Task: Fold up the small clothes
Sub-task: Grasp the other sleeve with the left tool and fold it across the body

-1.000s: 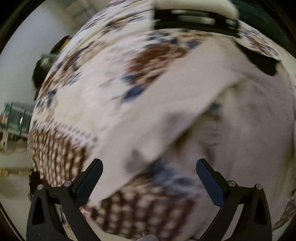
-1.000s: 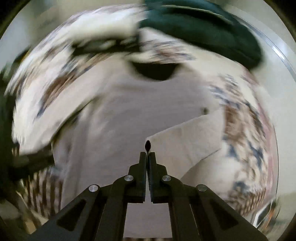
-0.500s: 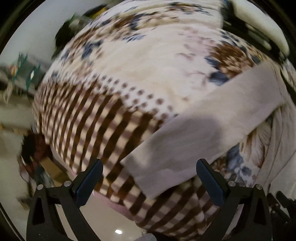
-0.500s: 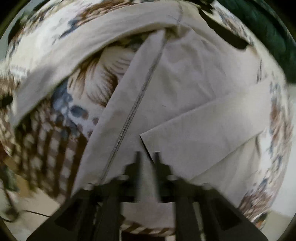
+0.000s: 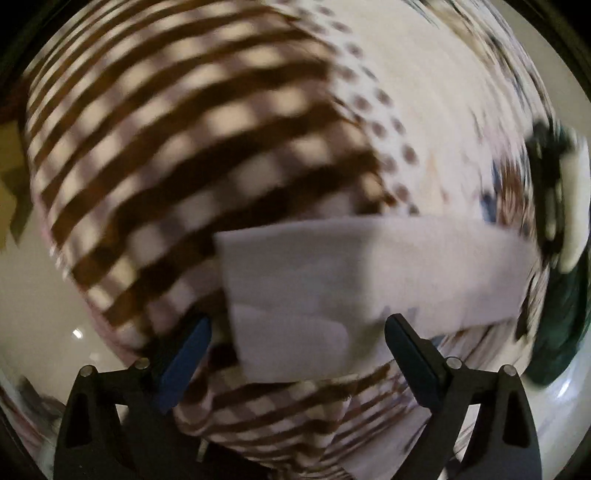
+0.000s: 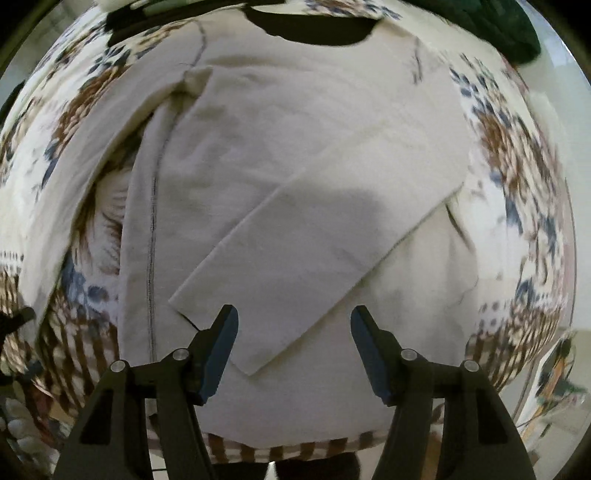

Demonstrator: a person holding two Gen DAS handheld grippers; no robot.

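Note:
A small beige long-sleeved top (image 6: 295,155) lies flat on a patterned blanket (image 6: 517,147). Its right sleeve (image 6: 325,236) is folded diagonally across the body, cuff toward me. My right gripper (image 6: 293,325) is open and empty just above that cuff. The other sleeve (image 5: 369,266) stretches out sideways over the brown checked part of the blanket (image 5: 166,129). My left gripper (image 5: 297,332) is open and empty, its jaws on either side of that sleeve's cuff end. The left wrist view is motion-blurred.
A dark green garment (image 6: 498,26) lies at the far right corner of the blanket, also visible in the left wrist view (image 5: 554,314). A black and white object (image 5: 554,192) lies beside it. Pale floor (image 5: 55,295) shows beyond the blanket's edge.
My right gripper has opened and let go of the folded sleeve, which now lies on the body. My left gripper has swung down and closer to the outstretched sleeve's cuff.

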